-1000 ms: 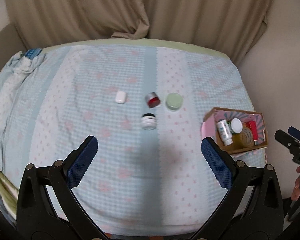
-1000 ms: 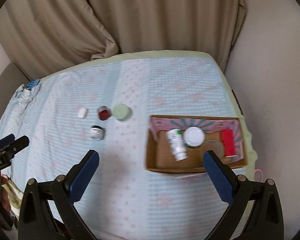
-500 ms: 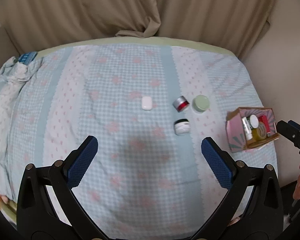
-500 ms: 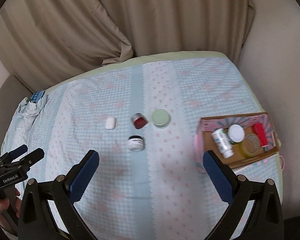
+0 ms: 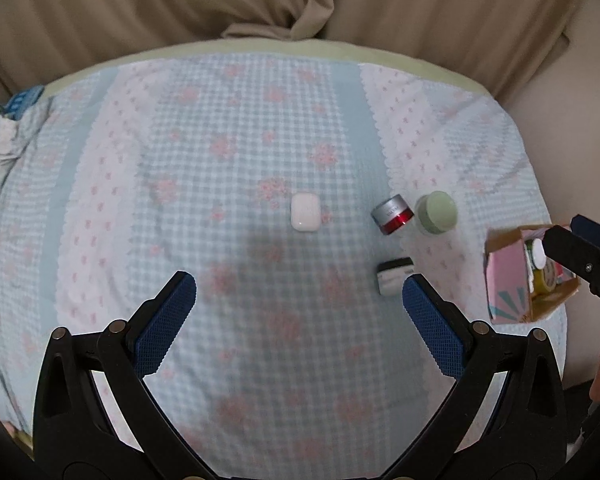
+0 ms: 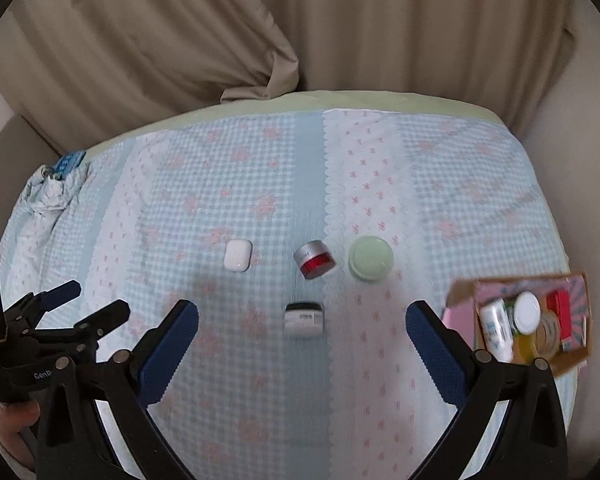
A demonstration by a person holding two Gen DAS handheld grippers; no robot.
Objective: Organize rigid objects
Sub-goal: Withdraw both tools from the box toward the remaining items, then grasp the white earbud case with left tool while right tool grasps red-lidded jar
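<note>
Loose items lie mid-bed: a white earbud case point(image 5: 305, 212) point(image 6: 238, 255), a red jar with a silver lid point(image 5: 393, 215) point(image 6: 315, 259) on its side, a pale green jar point(image 5: 436, 213) point(image 6: 371, 258), and a white jar with a black lid point(image 5: 394, 277) point(image 6: 304, 319). A cardboard box point(image 5: 504, 280) point(image 6: 463, 292) at the right edge holds bottles and a red item. My left gripper point(image 5: 296, 324) is open and empty, short of the case. My right gripper point(image 6: 302, 354) is open and empty, just short of the white jar.
The bed has a blue-and-pink checked cover point(image 5: 220, 152). Beige curtains point(image 6: 340, 20) hang behind it. A bunched cloth point(image 6: 46, 196) lies at the far left. The other gripper shows at the edge of each view, the right one point(image 5: 584, 256) over the box.
Both grippers have swung left and moved closer to the loose items. The box has slid toward the right edge of both views. Both stay open.
</note>
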